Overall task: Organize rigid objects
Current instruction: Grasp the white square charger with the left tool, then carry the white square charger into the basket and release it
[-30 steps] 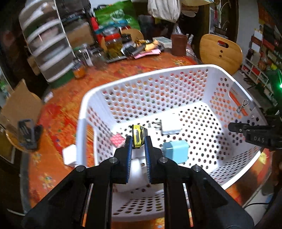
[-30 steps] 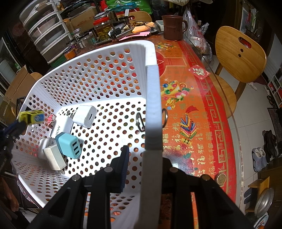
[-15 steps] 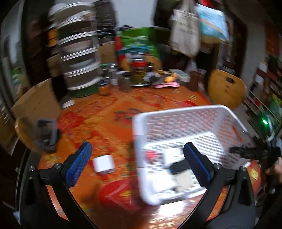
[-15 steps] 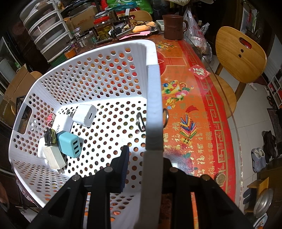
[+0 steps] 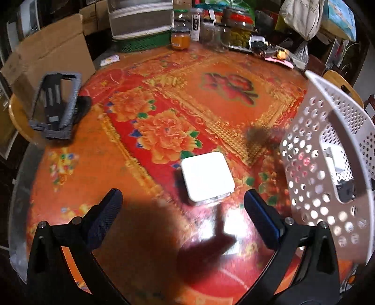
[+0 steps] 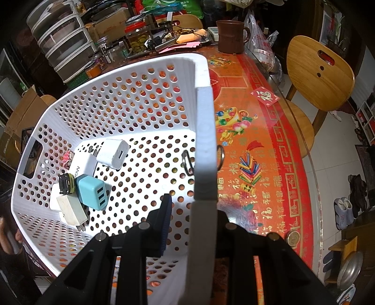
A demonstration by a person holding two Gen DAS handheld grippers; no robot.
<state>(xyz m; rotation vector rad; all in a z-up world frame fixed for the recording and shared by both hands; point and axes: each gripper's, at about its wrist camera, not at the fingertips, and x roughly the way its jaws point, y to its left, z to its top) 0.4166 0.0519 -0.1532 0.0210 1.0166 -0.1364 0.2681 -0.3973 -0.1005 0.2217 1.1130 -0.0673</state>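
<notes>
A white perforated basket [image 6: 131, 98] holds several chargers: a teal one [image 6: 91, 192], a white cube [image 6: 113, 153], a cream plug [image 6: 71, 208], and a small toy car [image 6: 66, 184] lying among them. My right gripper [image 6: 187, 225] is shut on the basket's right rim [image 6: 205, 131]. My left gripper [image 5: 181, 205] is open and empty just above the table. A flat white square box [image 5: 207, 178] lies on the table a little beyond and between its fingers. The basket's wall [image 5: 311, 178] is at its right.
The round table has an orange-red floral cloth [image 5: 164, 112]. A grey phone stand [image 5: 55, 105] sits at its left edge. Jars [image 5: 236, 30] and drawers [image 5: 140, 21] crowd the far side. A brown mug [image 6: 230, 35] and a wooden chair [image 6: 318, 77] are at the right.
My left gripper let go of the toy car into the basket, opened wide, and swung left out of the basket to the white box. The right gripper kept its hold.
</notes>
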